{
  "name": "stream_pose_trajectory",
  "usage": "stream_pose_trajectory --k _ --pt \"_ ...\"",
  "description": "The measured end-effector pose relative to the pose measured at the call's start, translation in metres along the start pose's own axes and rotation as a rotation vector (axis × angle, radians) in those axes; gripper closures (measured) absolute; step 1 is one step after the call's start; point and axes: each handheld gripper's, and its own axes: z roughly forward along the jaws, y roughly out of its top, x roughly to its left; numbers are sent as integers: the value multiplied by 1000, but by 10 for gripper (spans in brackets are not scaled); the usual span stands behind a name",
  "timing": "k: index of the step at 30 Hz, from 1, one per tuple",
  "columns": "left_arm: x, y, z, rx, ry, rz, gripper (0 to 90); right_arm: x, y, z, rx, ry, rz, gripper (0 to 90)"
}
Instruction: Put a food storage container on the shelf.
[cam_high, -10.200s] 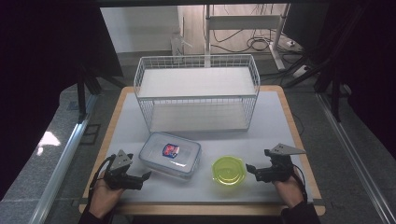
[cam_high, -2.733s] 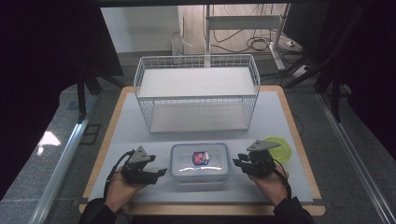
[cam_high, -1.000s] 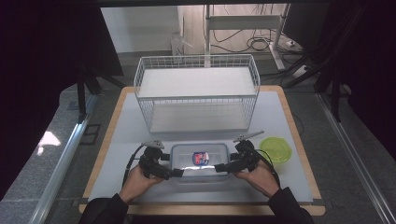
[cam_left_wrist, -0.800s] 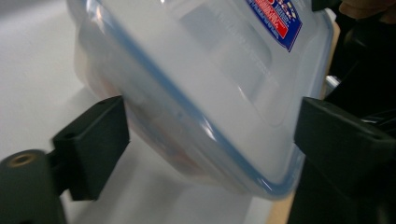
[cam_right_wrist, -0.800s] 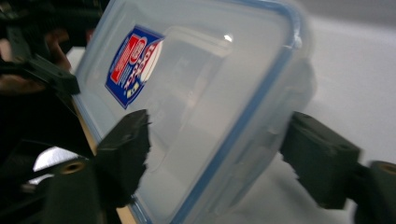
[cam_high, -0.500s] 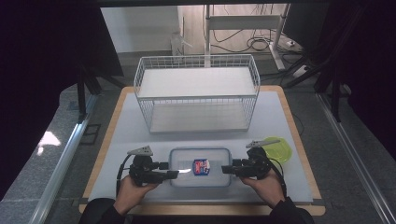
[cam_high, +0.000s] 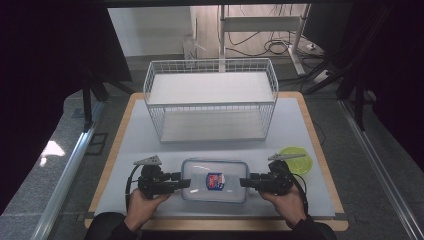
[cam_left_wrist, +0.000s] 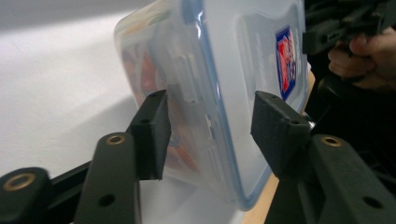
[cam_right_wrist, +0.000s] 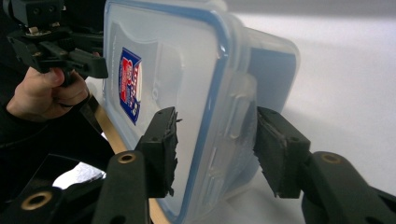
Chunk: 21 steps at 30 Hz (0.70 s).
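Observation:
A clear plastic food container (cam_high: 215, 180) with a blue-sealed lid and a red-and-blue sticker lies at the front middle of the table. My left gripper (cam_high: 186, 183) grips its left end and my right gripper (cam_high: 243, 182) its right end. In the left gripper view the container (cam_left_wrist: 224, 70) stands between the jaws of the left gripper (cam_left_wrist: 210, 100), one pad under the base and one on the lid. The right gripper view shows the same grip by the right gripper (cam_right_wrist: 215, 114) on the container (cam_right_wrist: 177, 60). Both pairs of jaws have just been closing onto it.
A white wire basket (cam_high: 210, 104) stands across the back of the grey mat. A yellow-green bowl (cam_high: 296, 160) sits just beyond my right hand. The table's wooden front edge (cam_high: 215, 224) runs close below the hands.
The container went from front left to front centre and the green bowl from centre to the right. Both grippers came in to the container's ends, then their wide jaws narrowed around it.

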Motion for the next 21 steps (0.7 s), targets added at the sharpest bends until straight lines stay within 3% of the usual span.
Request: stream_pose_trajectory --k 1,6,21 --pt "-1 1 0 -3 14 10 507 3 1 0 -3 -20 -34 523" --pt "-2 3 -1 -7 22 9 511 3 2 1 -11 -21 -36 521" --pt "-5 31 -16 -60 51 52 512 7 29 -4 -64 -5 -83 520"
